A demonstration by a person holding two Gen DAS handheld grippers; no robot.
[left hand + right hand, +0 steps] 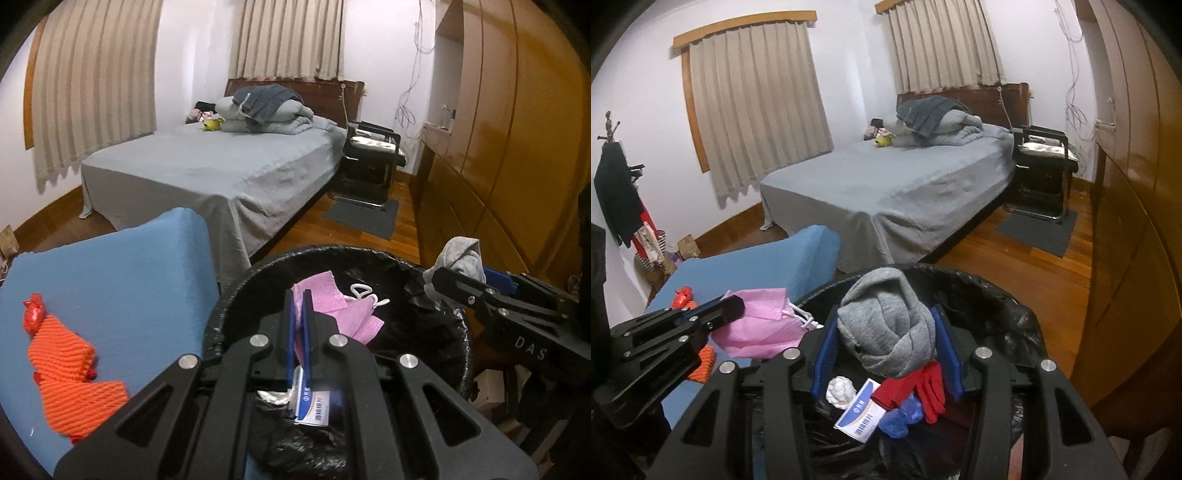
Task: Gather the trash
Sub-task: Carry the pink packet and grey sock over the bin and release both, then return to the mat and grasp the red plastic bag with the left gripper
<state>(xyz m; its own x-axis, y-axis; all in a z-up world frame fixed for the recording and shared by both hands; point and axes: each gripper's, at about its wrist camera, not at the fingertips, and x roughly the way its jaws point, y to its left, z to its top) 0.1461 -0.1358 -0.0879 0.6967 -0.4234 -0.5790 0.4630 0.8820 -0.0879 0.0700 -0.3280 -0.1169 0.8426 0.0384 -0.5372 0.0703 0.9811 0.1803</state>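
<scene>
Bedroom with wood floor; the bin (1015,325), black-lined and nearest the cameras, serves as landmark. Beyond the bin stands a grey bed (886,184); left of the bin, touching or just beside its rim, a blue cushion (110,280) carrying an orange knit (70,369). Right of the bin runs a wooden wardrobe (517,129).

Right gripper (886,332): above the bin's mouth, jaws part-way apart and clamped on a rolled grey sock (886,325). Left gripper (297,321): over the bin's left rim, jaws nearly together, pinching a pink mask (332,306) by one edge, the rest hanging over the opening.

Inside the bin, below the sock: a red glove (923,387), a blue wad (901,413), a white-and-blue packet (860,413) and a crumpled tissue (840,391).

Step in hand, by judgement: delivery of two items, both held over the liner, neither yet dropped. The next move calls for spreading each pair of jaws while clear of the rim, so that sock and mask fall inside rather than snag on the liner's edge; the mask, being light and partly outside the rim, needs the left gripper carried further toward the bin's centre first.
</scene>
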